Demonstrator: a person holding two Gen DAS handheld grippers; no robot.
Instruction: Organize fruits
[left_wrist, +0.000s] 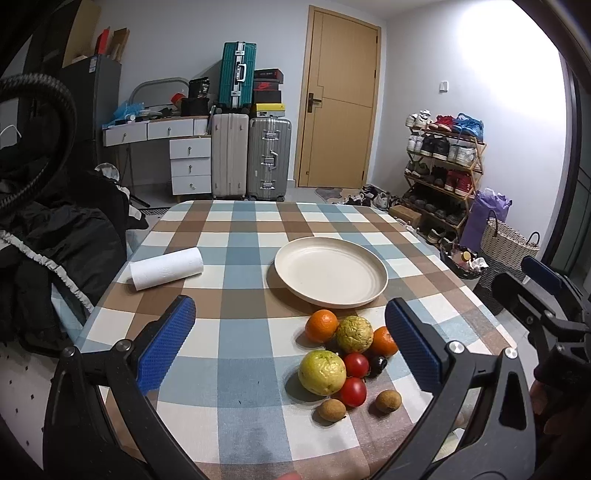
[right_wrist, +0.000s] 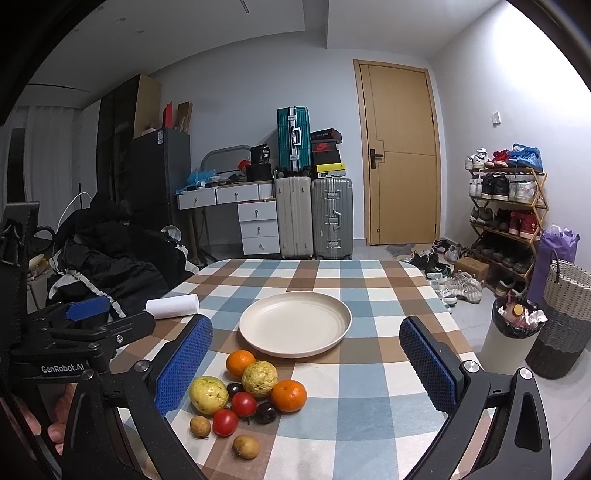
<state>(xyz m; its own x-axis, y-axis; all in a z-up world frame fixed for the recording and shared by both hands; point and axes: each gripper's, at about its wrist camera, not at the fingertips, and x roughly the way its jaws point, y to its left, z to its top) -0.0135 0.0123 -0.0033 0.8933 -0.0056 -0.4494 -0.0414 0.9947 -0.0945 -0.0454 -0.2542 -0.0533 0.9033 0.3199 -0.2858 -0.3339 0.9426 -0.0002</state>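
Note:
A pile of fruit lies on the checked tablecloth (left_wrist: 240, 332) in front of an empty cream plate (left_wrist: 330, 271): two oranges (left_wrist: 321, 325), two yellow-green guavas (left_wrist: 322, 372), two red tomatoes (left_wrist: 352, 391), two small brown longans (left_wrist: 331, 410) and dark fruits (left_wrist: 376, 363). In the right wrist view the pile (right_wrist: 255, 376) sits near the left finger, with the plate (right_wrist: 294, 325) behind. My left gripper (left_wrist: 295, 347) is open and empty above the pile. My right gripper (right_wrist: 306, 369) is open and empty, just right of the fruit.
A paper towel roll (left_wrist: 166, 267) lies on the table's left side. Dark clothing (left_wrist: 55, 236) is heaped left of the table. A bin (right_wrist: 515, 325) and a woven basket (right_wrist: 565, 317) stand on the floor to the right. Suitcases (left_wrist: 251, 158) and a shoe rack (left_wrist: 443, 162) stand behind.

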